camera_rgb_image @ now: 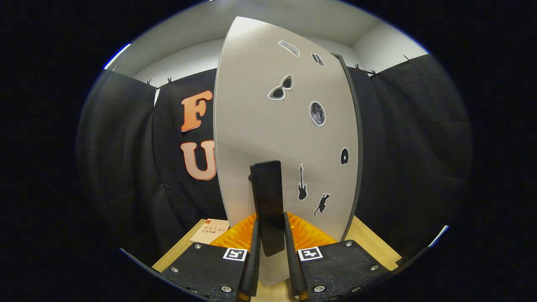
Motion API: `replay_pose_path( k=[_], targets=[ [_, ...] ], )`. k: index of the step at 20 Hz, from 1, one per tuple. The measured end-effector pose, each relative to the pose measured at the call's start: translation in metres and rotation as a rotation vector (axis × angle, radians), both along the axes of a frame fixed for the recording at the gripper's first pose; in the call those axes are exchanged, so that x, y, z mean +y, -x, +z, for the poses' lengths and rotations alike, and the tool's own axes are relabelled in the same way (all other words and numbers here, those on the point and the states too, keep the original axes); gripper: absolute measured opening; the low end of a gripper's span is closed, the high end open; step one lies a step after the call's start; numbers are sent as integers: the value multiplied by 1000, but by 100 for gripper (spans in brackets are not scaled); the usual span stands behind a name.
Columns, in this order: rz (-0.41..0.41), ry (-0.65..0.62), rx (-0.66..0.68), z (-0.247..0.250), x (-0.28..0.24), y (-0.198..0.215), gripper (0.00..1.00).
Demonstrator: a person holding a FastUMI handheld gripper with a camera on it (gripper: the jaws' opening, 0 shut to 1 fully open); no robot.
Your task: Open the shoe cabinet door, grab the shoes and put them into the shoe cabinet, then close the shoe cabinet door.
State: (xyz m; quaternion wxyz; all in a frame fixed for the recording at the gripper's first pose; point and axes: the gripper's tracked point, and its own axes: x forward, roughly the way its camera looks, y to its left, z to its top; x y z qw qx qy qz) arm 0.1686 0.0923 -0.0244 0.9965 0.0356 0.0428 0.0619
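both fingers (253, 247) of the gripper (270, 247) clenched on the door handle (268, 205) between them

Gripper (272, 247) level, pointing forward; fingers (253, 256) closed on the door handle (268, 205) (both pads pressing its sides), narrow gap

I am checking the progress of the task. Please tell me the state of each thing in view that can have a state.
Door: swung partly open, its edge toward the camera.
Handle: upright on the door, held between the fingers.
Hand-held gripper: shut on the handle, one finger each side.
Card: lying flat on the table, left of the fingers.
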Motion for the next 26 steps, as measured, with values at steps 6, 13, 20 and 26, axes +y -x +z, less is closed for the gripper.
replay_pose_path(
  k=[6,13,20,26],
  targets=[
    [-6,-22,-3,-1,-18,11,30],
    [-54,-17,-10,-4,-36,13,30],
    [-103,-47,-1,-7,-58,20,30],
    [-122,-36,11,-10,-75,21,30]
  ],
)
